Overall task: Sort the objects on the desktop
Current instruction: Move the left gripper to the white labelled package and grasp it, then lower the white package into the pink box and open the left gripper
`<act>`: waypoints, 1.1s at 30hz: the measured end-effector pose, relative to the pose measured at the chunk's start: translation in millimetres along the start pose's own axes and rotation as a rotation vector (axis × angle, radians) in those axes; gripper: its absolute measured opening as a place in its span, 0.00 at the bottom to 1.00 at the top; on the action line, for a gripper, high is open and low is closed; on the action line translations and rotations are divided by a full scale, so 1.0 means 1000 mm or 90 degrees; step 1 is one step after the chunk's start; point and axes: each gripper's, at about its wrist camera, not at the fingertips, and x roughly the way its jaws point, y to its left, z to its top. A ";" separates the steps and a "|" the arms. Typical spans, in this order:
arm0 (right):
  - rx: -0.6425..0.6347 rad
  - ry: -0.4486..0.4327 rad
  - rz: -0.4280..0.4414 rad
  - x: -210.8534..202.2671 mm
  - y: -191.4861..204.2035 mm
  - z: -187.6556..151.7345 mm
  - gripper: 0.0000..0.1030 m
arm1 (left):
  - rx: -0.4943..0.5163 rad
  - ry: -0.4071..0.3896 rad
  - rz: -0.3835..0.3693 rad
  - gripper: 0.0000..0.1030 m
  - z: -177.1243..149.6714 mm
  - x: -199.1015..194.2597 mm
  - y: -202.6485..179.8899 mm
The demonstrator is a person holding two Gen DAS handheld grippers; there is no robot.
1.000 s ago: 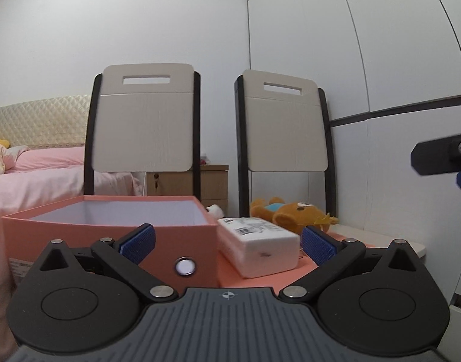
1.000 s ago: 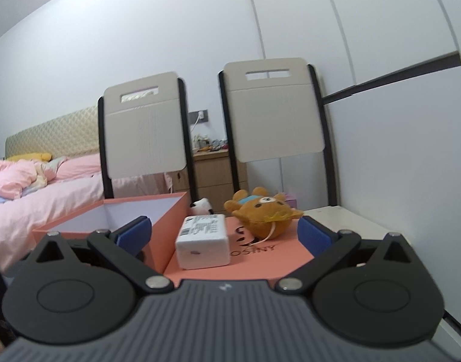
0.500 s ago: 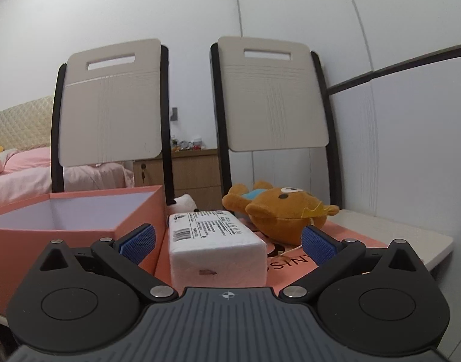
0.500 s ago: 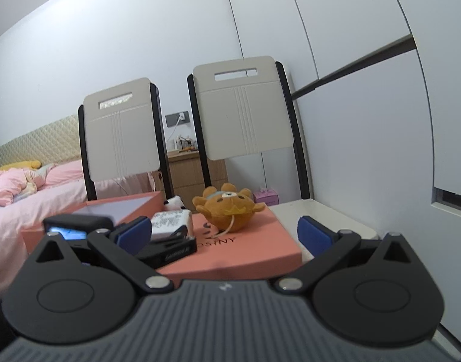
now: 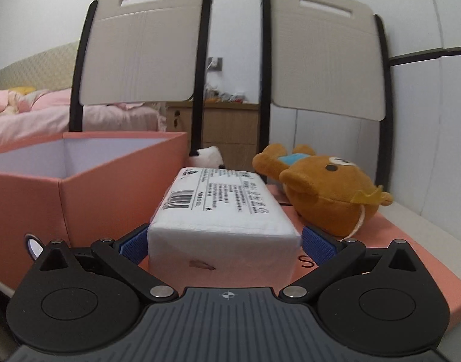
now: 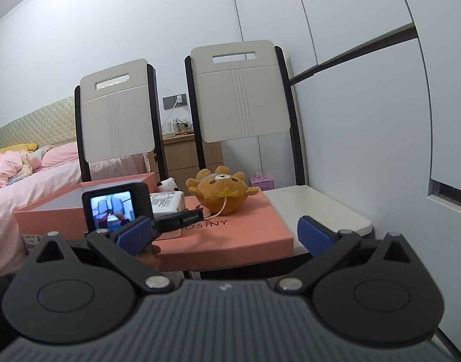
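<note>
A white tissue pack [image 5: 221, 211] lies on a pink box lid [image 5: 396, 241]. My left gripper [image 5: 224, 246] is open with its blue pads on either side of the pack's near end; whether they touch it I cannot tell. A brown plush bear [image 5: 321, 190] lies right of the pack. An open pink box [image 5: 88, 181] stands to the left. In the right wrist view, my right gripper [image 6: 224, 233] is open and empty, back from the table. The left gripper's camera body [image 6: 115, 205] shows there in front of the tissue pack [image 6: 167, 200], with the bear [image 6: 221, 191] on the lid [image 6: 230, 235].
Two folding chairs [image 5: 139, 45] [image 5: 324, 54] stand behind the table. A small white plush [image 5: 207, 155] sits behind the pack. A bed with pink bedding [image 6: 25, 181] is at left, a wooden nightstand [image 6: 182, 154] behind. The white table edge [image 6: 330, 211] shows at right.
My left gripper moved forward and now has the tissue pack between its open fingers. My right gripper drew back from the table, so the left gripper's body appears in its view.
</note>
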 end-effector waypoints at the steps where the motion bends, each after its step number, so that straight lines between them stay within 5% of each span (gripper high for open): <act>1: -0.001 0.001 0.000 0.001 0.001 0.000 1.00 | 0.000 -0.004 -0.001 1.00 0.000 -0.001 0.000; 3: -0.003 0.003 0.001 0.002 0.002 0.000 1.00 | 0.007 -0.016 0.003 0.88 -0.001 -0.004 0.000; 11: -0.008 0.004 0.016 0.007 0.013 0.002 1.00 | 0.028 -0.014 -0.024 0.85 0.006 -0.014 0.007; 21: -0.013 0.002 0.030 0.014 0.031 0.005 1.00 | 0.046 -0.094 -0.065 0.85 0.046 -0.040 0.022; 33: -0.014 -0.003 0.083 0.035 0.075 0.009 1.00 | 0.043 -0.112 0.000 0.85 0.090 -0.022 0.098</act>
